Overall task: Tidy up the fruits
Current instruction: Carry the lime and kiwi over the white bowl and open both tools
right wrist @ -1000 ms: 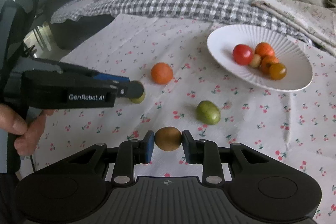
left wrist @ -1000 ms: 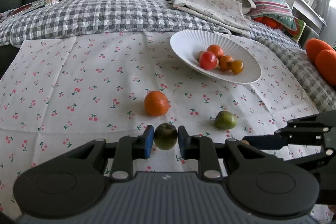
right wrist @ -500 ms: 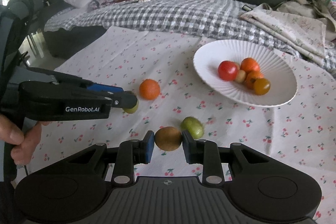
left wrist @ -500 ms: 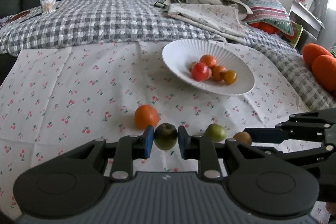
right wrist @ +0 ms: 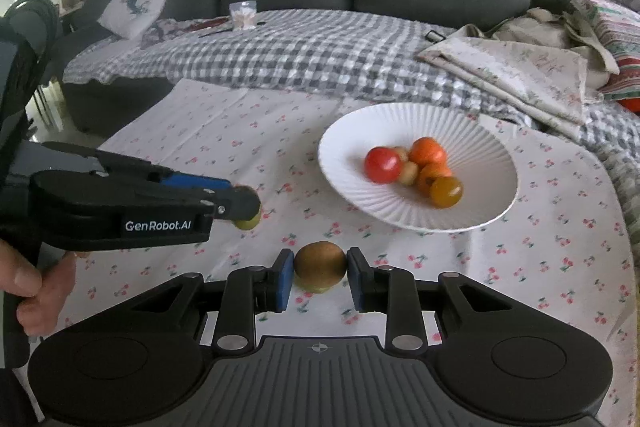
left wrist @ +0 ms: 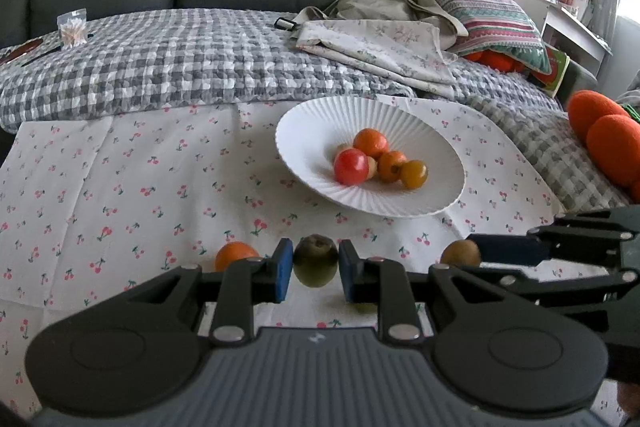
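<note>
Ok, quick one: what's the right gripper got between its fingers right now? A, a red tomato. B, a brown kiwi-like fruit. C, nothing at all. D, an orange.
B: in the right wrist view the right gripper has its blue pads pressed on a brown kiwi-like fruit, while the red and orange fruits lie in the white plate.

Left gripper [left wrist: 311, 269] tilted downward, blue pads clamped on a dark green fruit [left wrist: 315, 259]. Right gripper [right wrist: 320, 273] at the same downward tilt, pads pinching a brown fruit [right wrist: 320, 265]. The two sit side by side, and the person's left hand [right wrist: 28, 283] wraps the left gripper's handle, fingers curled.
</note>
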Demonstrator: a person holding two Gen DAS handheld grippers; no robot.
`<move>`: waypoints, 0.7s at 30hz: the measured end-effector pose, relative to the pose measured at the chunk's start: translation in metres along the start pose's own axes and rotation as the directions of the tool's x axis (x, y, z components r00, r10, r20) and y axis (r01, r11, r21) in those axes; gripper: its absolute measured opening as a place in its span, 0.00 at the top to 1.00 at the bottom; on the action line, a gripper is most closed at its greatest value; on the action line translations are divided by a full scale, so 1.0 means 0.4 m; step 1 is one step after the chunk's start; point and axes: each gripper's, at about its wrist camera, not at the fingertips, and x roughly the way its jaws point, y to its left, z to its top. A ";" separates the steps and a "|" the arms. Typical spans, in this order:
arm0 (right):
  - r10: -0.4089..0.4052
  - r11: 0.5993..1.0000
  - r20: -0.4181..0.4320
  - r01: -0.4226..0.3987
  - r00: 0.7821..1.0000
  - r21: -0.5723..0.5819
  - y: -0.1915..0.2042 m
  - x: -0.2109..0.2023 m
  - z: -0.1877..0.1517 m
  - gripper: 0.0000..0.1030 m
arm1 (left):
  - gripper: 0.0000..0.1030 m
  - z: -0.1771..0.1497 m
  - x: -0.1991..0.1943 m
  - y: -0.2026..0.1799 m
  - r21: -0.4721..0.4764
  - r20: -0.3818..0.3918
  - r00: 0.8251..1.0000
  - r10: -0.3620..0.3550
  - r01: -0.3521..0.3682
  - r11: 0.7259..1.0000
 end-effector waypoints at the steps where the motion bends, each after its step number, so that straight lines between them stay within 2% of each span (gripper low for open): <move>1: -0.004 1.000 0.004 0.004 1.000 0.003 -0.007 -0.002 0.004 0.73 | 0.78 0.005 0.002 -0.003 0.001 0.001 1.000 0.002 -0.002 1.000; 11: -0.064 0.997 0.034 0.063 0.997 0.044 -0.092 -0.003 0.046 0.73 | 0.78 0.054 0.040 -0.048 0.058 0.022 1.000 0.008 -0.009 0.998; 19: -0.102 0.992 0.037 0.099 0.994 0.082 -0.163 0.021 0.068 0.73 | 0.78 0.057 0.113 -0.090 0.117 0.017 1.000 -0.017 0.014 0.993; 21: -0.115 0.989 0.036 0.111 0.993 0.096 -0.185 0.028 0.074 0.73 | 0.78 0.058 0.122 -0.104 0.140 0.040 0.999 -0.009 0.003 0.990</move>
